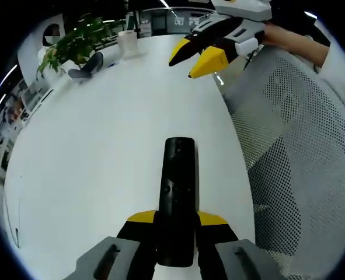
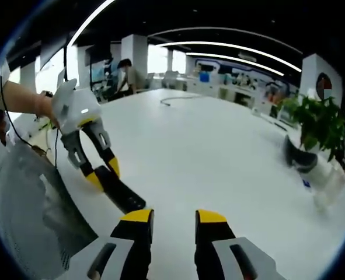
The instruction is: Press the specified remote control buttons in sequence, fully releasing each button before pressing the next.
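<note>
A long black remote control [image 1: 179,175] points away from me over the white table [image 1: 102,146], its near end clamped between the yellow-tipped jaws of my left gripper [image 1: 177,219]. My right gripper [image 1: 194,58] hovers above the table's far right edge, well beyond the remote, jaws a little apart and holding nothing. In the right gripper view my right gripper [image 2: 173,219] stands open at the bottom. Ahead and to the left, the left gripper [image 2: 104,173] holds the remote [image 2: 122,195] just above the table [image 2: 219,151].
A grey mesh chair [image 1: 295,157] stands against the table's right edge. At the far end are a potted plant [image 1: 73,46], a white cup [image 1: 127,42] and a dark rounded object [image 1: 87,65]. A person's forearm [image 2: 20,99] holds the left gripper.
</note>
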`<state>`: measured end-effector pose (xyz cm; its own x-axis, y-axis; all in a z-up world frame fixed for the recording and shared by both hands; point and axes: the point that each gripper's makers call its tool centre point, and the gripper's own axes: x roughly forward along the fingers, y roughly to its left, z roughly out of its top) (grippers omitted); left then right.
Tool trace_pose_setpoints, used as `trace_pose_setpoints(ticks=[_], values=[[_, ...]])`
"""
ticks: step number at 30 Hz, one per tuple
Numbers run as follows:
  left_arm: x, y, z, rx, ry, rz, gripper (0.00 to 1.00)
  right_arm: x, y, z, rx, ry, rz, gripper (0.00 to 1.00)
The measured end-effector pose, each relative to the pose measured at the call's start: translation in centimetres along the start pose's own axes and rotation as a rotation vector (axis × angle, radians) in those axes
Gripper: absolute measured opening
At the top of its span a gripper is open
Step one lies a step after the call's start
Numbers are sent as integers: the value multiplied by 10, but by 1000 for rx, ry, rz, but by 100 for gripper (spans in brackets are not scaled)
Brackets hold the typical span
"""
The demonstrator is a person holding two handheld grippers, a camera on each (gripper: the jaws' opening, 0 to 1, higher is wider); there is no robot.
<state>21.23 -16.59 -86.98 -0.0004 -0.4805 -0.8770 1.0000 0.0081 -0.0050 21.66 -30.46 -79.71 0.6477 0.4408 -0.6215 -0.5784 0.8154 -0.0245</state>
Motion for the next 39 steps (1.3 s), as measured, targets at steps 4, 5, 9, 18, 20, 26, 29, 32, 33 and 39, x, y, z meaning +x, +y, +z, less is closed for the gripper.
trace_pose_setpoints(ticks=[4,5,9,18,20,26,29,32,33,39], values=[[0,-6,0,12,6,-4,24,1,4,-2,37,3,38,24],[0,-7,0,16,8,-6,24,2,7,-1,42,1,51,24],[0,-9,-1,18,13,-5,24,4,14,-6,33,29,86,21],[0,-15,-1,26,21,-8,24,8,25,-15,-28,94,124,18],[0,-16,-1,23,25,-9,24,9,27,-16,-32,100,131,17],[0,-19,-2,15,31,-1,24,10,31,-20,-46,122,150,12],[0,-22,-2,5,29,4,24,10,35,-22,-55,134,164,11],[-1,-24,-2,-3,25,7,24,10,36,-22,-64,140,170,10],[-1,-25,-2,-10,22,8,24,10,36,-23,-66,142,172,10],[-1,-28,-2,-20,13,13,24,10,38,-24,-72,150,181,8]])
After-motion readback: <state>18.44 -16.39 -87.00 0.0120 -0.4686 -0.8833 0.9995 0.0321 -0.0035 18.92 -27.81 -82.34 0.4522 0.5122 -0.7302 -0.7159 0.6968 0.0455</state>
